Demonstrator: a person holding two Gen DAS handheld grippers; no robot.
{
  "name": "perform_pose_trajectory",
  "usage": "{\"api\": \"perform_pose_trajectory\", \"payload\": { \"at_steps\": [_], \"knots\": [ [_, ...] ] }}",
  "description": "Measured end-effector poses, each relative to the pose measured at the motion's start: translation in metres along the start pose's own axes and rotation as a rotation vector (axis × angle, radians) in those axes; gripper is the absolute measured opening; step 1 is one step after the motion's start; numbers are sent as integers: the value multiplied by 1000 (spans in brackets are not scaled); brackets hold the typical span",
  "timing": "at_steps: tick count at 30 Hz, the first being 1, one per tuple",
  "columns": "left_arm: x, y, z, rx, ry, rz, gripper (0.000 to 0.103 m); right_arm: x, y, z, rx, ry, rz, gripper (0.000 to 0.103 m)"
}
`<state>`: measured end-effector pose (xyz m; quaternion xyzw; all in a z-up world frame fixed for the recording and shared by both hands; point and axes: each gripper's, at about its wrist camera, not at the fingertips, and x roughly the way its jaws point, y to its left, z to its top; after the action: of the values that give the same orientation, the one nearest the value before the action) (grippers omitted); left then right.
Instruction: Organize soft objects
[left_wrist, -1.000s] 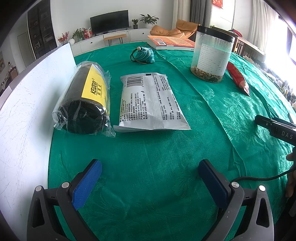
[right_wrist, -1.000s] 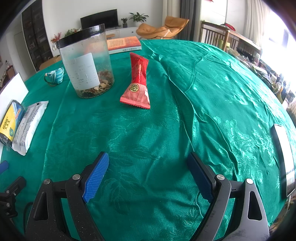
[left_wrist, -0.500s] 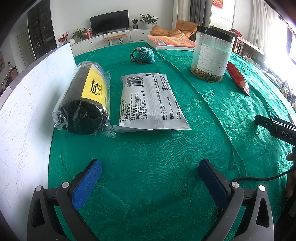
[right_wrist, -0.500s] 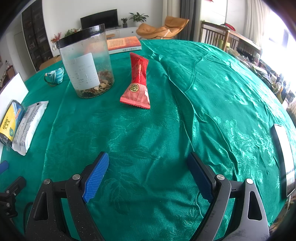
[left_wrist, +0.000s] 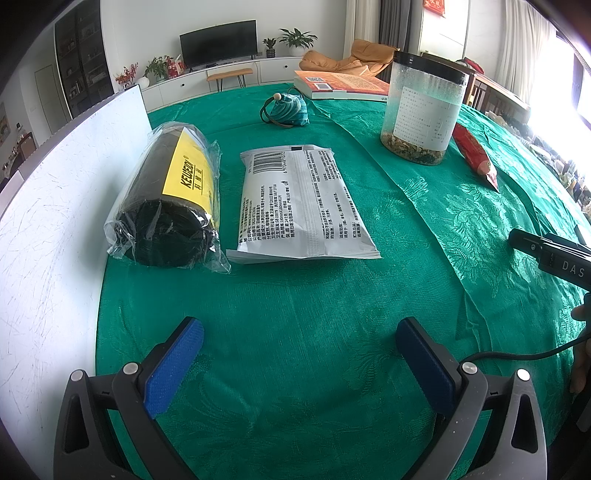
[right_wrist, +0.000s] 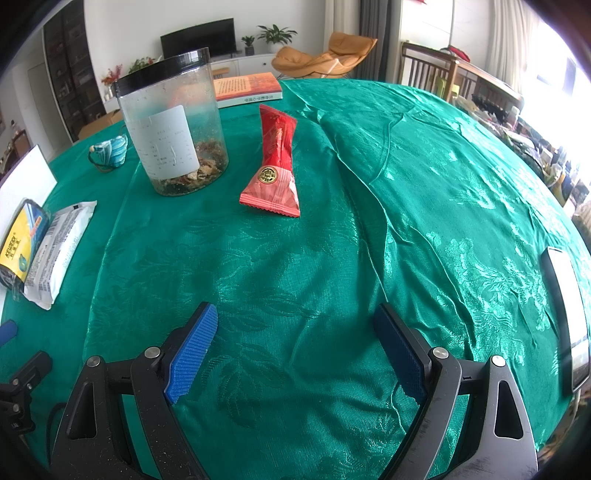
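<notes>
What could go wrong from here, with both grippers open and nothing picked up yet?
1. The red packet lies close beside the tall clear jar; the right gripper reaching for it could knock the jar over.
2. The black roll's loose plastic wrap may slip from the left gripper, or the jaws could catch only film.
3. The green tablecloth is wrinkled, so low jaws could snag and drag it.
</notes>
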<state>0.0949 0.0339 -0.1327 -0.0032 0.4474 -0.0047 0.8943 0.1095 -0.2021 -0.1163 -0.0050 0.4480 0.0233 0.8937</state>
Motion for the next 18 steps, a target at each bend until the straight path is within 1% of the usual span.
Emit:
{"api": "perform_pose_trajectory", "payload": {
  "at_steps": [5, 7, 8, 9, 12, 13, 15, 18],
  "knots": [
    [0, 0, 0, 4, 10, 4, 103, 0, 0, 0, 0, 0, 0, 89],
    [-3, -3, 6, 0, 74, -2, 102, 0, 0, 0, 0, 0, 0, 89],
    [-8, -6, 12, 0, 71, -27, 102, 0, 0, 0, 0, 0, 0, 89],
    [-15, -10, 18, 0, 51, -48, 102, 0, 0, 0, 0, 0, 0, 89],
    [-22, -22, 46, 3, 2, -69, 102, 0, 0, 0, 0, 0, 0, 89],
    [-16, -24, 58, -1, 1, -59, 102, 0, 0, 0, 0, 0, 0, 89],
    [4, -24, 78, -17, 28, -28, 102, 0, 0, 0, 0, 0, 0, 89],
    [46, -16, 93, -57, 128, 45, 102, 0, 0, 0, 0, 0, 0, 89]
  ]
}}
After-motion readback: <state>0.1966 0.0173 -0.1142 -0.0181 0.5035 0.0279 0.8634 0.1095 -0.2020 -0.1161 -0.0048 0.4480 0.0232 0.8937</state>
